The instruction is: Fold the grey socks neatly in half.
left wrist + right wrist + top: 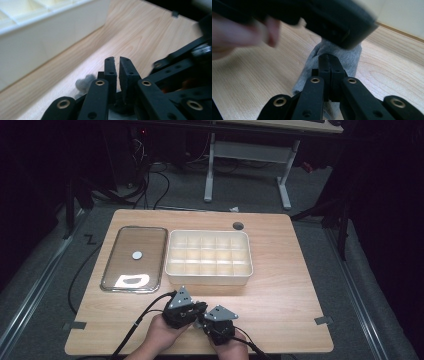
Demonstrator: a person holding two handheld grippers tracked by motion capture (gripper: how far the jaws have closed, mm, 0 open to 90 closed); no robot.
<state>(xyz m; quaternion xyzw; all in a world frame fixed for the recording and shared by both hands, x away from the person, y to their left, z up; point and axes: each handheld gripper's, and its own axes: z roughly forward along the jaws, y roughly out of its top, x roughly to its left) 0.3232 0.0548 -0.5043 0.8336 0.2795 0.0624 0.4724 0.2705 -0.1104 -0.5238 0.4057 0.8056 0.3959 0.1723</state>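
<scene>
My right gripper (329, 58) jaws are clamped on the grey sock (337, 53); left gripper (117, 60) jaws are nearly together, gripping nothing, above the bench (140, 32)

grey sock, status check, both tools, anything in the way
Right tool shut on the grey sock, flat on the table. Left tool nearly shut, nothing visible between the jaws. Divided storage box just ahead, path clear.

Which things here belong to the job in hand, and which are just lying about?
In the job: grey sock; right gripper, shut on it; left gripper, almost closed, nothing between its pads.

Lying about: cream compartment box; clear lid; wooden table.
</scene>
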